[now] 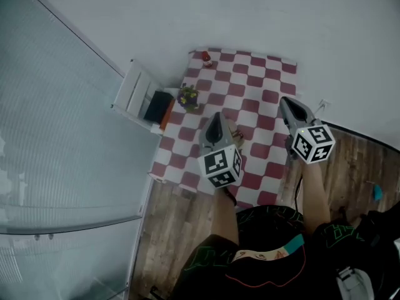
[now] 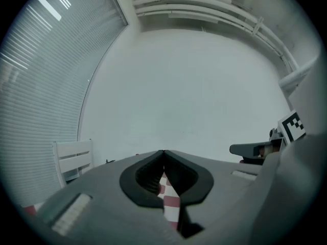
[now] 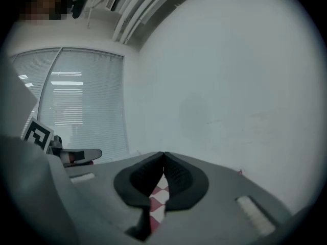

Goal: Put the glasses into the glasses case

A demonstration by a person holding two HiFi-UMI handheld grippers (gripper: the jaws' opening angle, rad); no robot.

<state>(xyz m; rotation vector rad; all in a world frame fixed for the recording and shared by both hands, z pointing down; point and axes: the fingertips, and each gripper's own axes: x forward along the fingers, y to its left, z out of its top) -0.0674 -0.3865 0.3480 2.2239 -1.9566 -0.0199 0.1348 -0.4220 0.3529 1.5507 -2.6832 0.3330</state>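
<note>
Nearest: the person's two forearms are reaching forward over wooden floor (image 1: 169, 230), each hand carrying a gripper with a marker cube, the left cube (image 1: 220, 165) lower than the right cube (image 1: 312, 142).

The left gripper (image 1: 217, 119) is hovering over the near-middle of the checkered cloth (image 1: 250, 86). Its jaws are meeting at the tips and gripping nothing, with only red and white squares showing through the gap behind them. The right gripper (image 1: 286, 102) is hanging near the cloth's right edge, well apart from the left one. Its jaws are likewise closed tip to tip and empty.

A pale tan item (image 1: 237, 134) is lying on the cloth just beside the left gripper, partly hidden by it. A dark box (image 1: 158, 106) is sitting in a white slatted rack (image 1: 134, 89) against the cloth's left edge, with an orange strip (image 1: 167, 115) beside it. I cannot tell whether either one is the glasses case, and the glasses are too small to make out.

Further out, a small potted plant (image 1: 188, 97) is standing just inside the left edge, near the rack. A red figure (image 1: 206, 59) is sitting by the far left corner. The middle and right of the cloth are lying bare between the grippers and the far edge.

The far edge is running along a white wall (image 1: 250, 11). A blind-covered glass partition (image 1: 56, 136) is closing off the left side beyond the rack.
</note>
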